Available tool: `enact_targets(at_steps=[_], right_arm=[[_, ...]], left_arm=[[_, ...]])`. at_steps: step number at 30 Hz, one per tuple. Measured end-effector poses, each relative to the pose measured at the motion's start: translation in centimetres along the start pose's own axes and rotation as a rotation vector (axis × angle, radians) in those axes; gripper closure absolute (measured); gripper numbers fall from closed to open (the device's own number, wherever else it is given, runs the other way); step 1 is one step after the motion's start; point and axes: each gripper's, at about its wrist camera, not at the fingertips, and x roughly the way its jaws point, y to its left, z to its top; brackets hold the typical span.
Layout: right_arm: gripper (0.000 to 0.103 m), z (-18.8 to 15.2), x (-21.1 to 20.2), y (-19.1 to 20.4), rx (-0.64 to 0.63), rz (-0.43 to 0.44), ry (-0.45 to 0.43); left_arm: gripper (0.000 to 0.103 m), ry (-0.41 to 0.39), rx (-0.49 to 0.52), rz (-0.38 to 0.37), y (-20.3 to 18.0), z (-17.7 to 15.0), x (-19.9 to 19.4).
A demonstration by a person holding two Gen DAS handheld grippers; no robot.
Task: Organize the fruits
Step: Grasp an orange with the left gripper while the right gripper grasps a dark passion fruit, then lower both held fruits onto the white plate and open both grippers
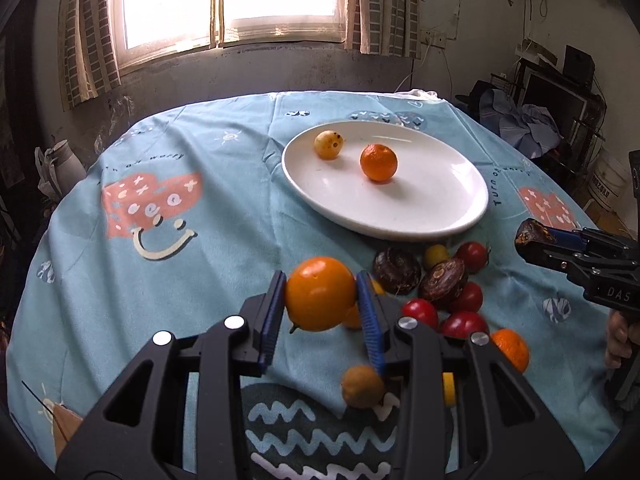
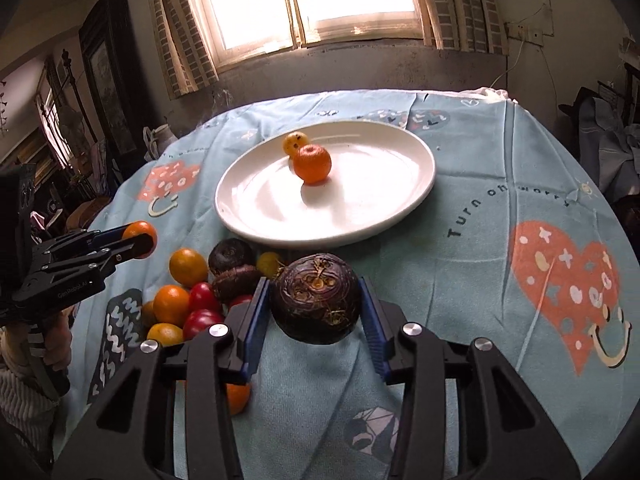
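Left gripper point(image 1: 321, 294) squeezed on an orange fruit point(image 1: 320, 293), lifted above the blue tablecloth point(image 1: 200, 248), near the white plate point(image 1: 440, 216). Right gripper point(image 2: 316, 306) squeezed on a dark brown round fruit point(image 2: 316, 302), also near the plate. Only in the left view: a small brownish fruit point(image 1: 362, 386) beside the left fingers. Only in the right view: red heart print point(image 2: 560, 288).

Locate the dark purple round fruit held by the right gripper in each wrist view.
Left wrist view: the dark purple round fruit shows at the far right edge, between the right gripper's fingers.
Right wrist view: low centre, filling the fingers' gap.
Shared landmark: the white oval plate.
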Motion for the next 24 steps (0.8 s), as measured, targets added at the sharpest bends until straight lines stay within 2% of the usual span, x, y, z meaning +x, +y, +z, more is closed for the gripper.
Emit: enact_targets(at_steps=[3, 6, 11, 13, 14, 15, 18, 24], right_arm=[[0.059, 2.8, 0.2, -0.5, 0.010, -0.019, -0.033], [0.059, 5.3, 2.4, -1.0, 0.032, -0.020, -0.022], [0.058, 6.6, 7.6, -1.7, 0.078, 0.007, 0.034], [0.048, 6.5, 8.5, -2.1, 0.100, 0.006, 0.031], [0.038, 6.4, 8.5, -2.1, 0.098, -0.001, 0.027], [0.038, 6.4, 8.2, -2.1, 0.086, -0.006, 0.017], [0.038, 6.4, 6.2, -2.4, 0.091, 0.001, -0.033], [0.038, 4.1, 1.2, -1.8, 0.089, 0.040, -0.087]], left_arm=[[0.067, -0.009, 0.022, -0.007, -1.6, 3.4, 1.3], [0.067, -0.004, 0.024, -0.020, -2.9, 5.7, 3.5], [0.066, 0.058, -0.013, -0.044, -3.6, 6.5, 8.2], [0.066, 0.079, -0.025, -0.046, -3.4, 6.1, 9.4], [0.066, 0.087, -0.024, -0.043, -3.3, 5.8, 9.7], [0.063, 0.095, -0.023, -0.041, -3.2, 5.6, 9.9], [0.047, 0.066, -0.037, -0.022, -2.3, 5.2, 8.8], [0.045, 0.002, -0.054, 0.006, -0.1, 2.9, 3.7]])
